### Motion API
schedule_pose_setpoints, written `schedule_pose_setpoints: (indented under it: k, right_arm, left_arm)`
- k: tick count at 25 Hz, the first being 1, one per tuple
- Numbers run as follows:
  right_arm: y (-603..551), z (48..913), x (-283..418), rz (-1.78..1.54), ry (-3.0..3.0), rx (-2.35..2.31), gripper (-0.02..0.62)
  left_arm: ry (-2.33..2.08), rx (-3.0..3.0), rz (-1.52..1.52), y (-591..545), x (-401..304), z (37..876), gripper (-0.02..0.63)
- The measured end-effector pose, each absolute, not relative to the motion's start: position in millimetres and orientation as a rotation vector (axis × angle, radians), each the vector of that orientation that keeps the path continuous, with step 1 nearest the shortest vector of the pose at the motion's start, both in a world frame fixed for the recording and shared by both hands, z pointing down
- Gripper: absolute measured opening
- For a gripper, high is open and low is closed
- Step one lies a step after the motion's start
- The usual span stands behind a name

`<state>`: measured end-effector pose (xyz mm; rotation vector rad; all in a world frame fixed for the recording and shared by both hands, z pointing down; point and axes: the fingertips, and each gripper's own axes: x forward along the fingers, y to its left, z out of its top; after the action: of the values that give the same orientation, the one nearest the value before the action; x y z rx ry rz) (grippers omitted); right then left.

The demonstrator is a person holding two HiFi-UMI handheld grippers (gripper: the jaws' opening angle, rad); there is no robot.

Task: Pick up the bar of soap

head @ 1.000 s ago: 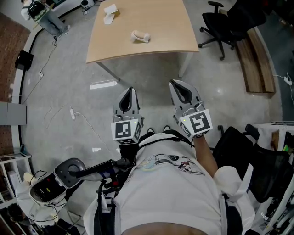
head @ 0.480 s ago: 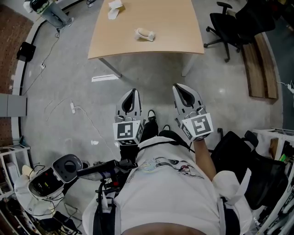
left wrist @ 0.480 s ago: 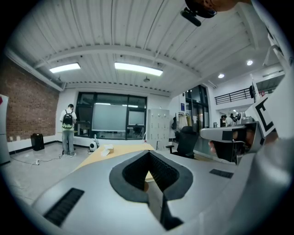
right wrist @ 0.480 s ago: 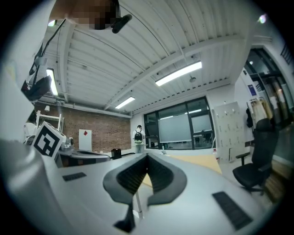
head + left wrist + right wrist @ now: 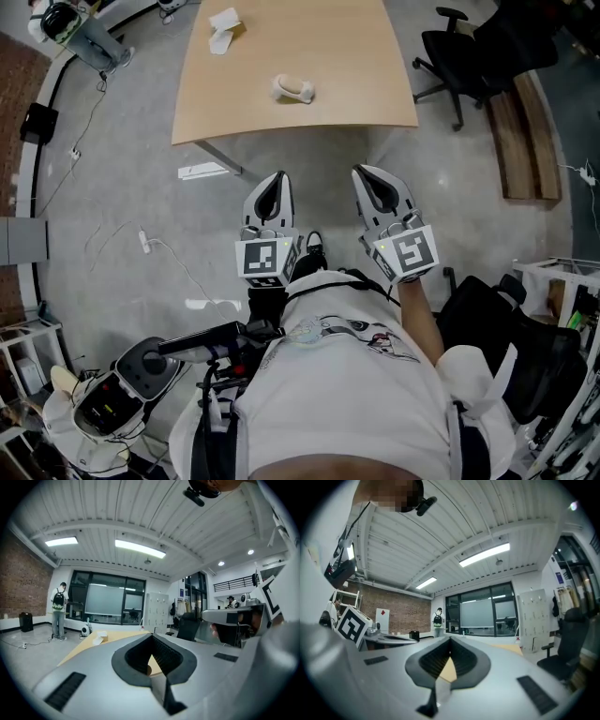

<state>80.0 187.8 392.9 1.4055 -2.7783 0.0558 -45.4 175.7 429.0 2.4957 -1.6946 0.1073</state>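
Shows left gripper [image 5: 276, 183] and right gripper [image 5: 364, 176] held side by side over grey floor [image 5: 122, 216], in front of a white shirt [image 5: 347, 394], both pointed toward a tan table [image 5: 356, 56]. Finds both shut tip to tip and empty, with only the dark hollow behind the tips left open; confirms this in the left gripper view [image 5: 151, 635] and the right gripper view [image 5: 450, 639], with a sliver of tan tabletop glimpsed through each hollow. Places the soap [image 5: 292, 89], pale and oblong, on the tabletop not far from the near edge, well apart from both grippers and untouched. Sets a white folded paper [image 5: 223, 28] farther back, toward the table's left side. Puts a black chair [image 5: 452, 47] to the right of the table and a white strip [image 5: 208, 171] on the floor beside a table leg. Catches, in the left gripper view, a person [image 5: 58, 609] with a backpack standing far off by dark windows.
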Motion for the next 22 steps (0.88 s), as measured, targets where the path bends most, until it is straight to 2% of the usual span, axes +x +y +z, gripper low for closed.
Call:
schedule_pose_setpoints:
  k: [11,22]
  right_arm:
    - [125,403,34,0.068,-2.724,1.385,0.006]
    - [83,420,31,0.114,-2.701,1.335,0.005]
  left_arm:
    - [-1.603,2.521,0.126,109,-75,441,0.0]
    - [-1.608,2.489,0.126,69,-76,449,0.0]
